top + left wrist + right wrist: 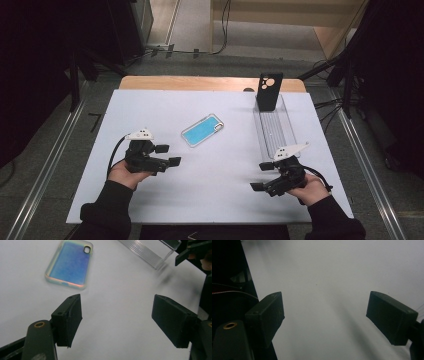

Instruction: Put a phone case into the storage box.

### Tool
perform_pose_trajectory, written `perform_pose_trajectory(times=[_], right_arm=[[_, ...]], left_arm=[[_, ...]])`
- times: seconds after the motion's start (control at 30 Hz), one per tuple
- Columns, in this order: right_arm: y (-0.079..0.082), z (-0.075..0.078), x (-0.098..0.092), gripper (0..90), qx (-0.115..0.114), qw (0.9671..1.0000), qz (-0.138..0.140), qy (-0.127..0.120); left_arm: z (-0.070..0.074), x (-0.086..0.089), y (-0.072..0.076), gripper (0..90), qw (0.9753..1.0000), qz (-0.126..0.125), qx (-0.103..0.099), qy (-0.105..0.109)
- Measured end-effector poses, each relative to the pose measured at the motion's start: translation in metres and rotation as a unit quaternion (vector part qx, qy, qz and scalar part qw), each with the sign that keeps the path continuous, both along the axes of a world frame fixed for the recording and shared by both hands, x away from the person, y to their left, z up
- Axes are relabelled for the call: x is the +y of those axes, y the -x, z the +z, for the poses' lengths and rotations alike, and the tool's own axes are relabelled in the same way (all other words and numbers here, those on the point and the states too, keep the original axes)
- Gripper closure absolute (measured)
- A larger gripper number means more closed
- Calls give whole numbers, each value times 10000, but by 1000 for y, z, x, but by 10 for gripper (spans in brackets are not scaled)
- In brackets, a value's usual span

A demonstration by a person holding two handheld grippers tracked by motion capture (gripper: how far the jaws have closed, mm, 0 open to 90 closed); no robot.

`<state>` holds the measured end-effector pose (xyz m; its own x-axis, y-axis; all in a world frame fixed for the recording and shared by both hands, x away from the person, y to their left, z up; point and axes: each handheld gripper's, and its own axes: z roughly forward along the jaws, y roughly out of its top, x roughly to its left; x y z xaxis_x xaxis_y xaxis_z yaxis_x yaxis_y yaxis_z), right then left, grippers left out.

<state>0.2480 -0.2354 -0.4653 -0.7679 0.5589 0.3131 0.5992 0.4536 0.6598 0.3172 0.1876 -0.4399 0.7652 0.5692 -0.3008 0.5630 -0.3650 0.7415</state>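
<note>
the left gripper has its jaws spread, empty, near the blue phone case lying flat mid-table. the right gripper is spread too. a flat, thin case may slide away if pinched off-centre.

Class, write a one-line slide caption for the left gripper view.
Open left tool hovers short of the iridescent blue phone case on the white table.

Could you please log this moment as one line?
left hand-held gripper open | right hand-held gripper open | blue phone case flat, untouched | black phone case upright in clear rack
</note>
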Motion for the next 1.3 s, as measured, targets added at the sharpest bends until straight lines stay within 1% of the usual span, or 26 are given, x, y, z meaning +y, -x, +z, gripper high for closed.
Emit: perform_pose_trajectory(times=[0.07, 0.17, 0.2, 0.23, 0.27, 0.33, 0.37, 0.43, 0.47, 0.5, 0.57, 0.63, 0.77, 0.9, 1.0, 1.07, 1.17, 1.23, 1.3], right_arm=[[0, 0, -1, 129, -7, 10000, 2, -13], [-1, -1, -2, 129, 2, 10000, 1, 8], [-1, -1, -2, 130, 7, 10000, -2, 14], [-1, -1, -1, 129, 3, 10000, 7, 16], [-1, -2, -1, 129, 11, 10000, 17, 21], [-1, -2, 0, 129, 8, 10000, 43, 26], [-1, -2, 0, 130, 3, 10000, 43, 36], [-1, -2, 1, 129, 7, 10000, 44, 27], [-1, -2, 1, 130, 16, 10000, 38, 29], [-1, -2, 0, 129, 15, 10000, 38, 29], [-1, -2, 0, 129, -3, 10000, 60, 30], [-1, -2, -1, 129, 5, 10000, 39, 29], [-2, -2, -2, 129, -7, 10000, 17, -5], [-2, -2, -2, 129, 3, 10000, 17, 2], [-2, -2, -1, 129, 12, 10000, 37, 4], [-2, -2, -1, 130, 2, 10000, 34, -5], [-2, -2, -2, 129, 14, 10000, 20, -3], [-2, -2, -2, 129, 18, 10000, 20, -8], [-2, -2, -1, 129, 7, 10000, 38, 6]], left_arm=[[1, 0, -5, 245, 10000, -28, 11, 40], [1, 0, -9, 245, 9999, 28, -21, 99], [1, -1, -11, 224, 9999, 14, -8, 136], [1, -2, -12, 190, 9999, 4, 8, 118], [2, -4, -15, 182, 9999, -18, 11, 120], [2, -8, -21, 165, 9999, -60, -61, 55], [2, -10, -24, 134, 10000, -73, -44, 22], [3, -16, -31, 128, 9996, -211, 151, -129], [4, -19, -34, 91, 9992, -284, 132, -244], [4, -21, -37, 68, 9992, -297, 88, -258], [5, -26, -43, 68, 9991, -325, 126, -245], [5, -30, -48, 68, 9991, -341, 62, -247], [2, -39, -63, 68, 9986, -371, 88, -365], [-1, -49, -75, 68, 9977, -448, 24, -501], [-4, -54, -83, 68, 9975, -455, 42, -546], [-4, -56, -87, 68, 9975, -460, 58, -539], [-4, -61, -92, 68, 9974, -457, -4, -549], [-4, -63, -96, 68, 9968, -479, 2, -641], [-5, -66, -100, 72, 9970, -465, -4, -625]])
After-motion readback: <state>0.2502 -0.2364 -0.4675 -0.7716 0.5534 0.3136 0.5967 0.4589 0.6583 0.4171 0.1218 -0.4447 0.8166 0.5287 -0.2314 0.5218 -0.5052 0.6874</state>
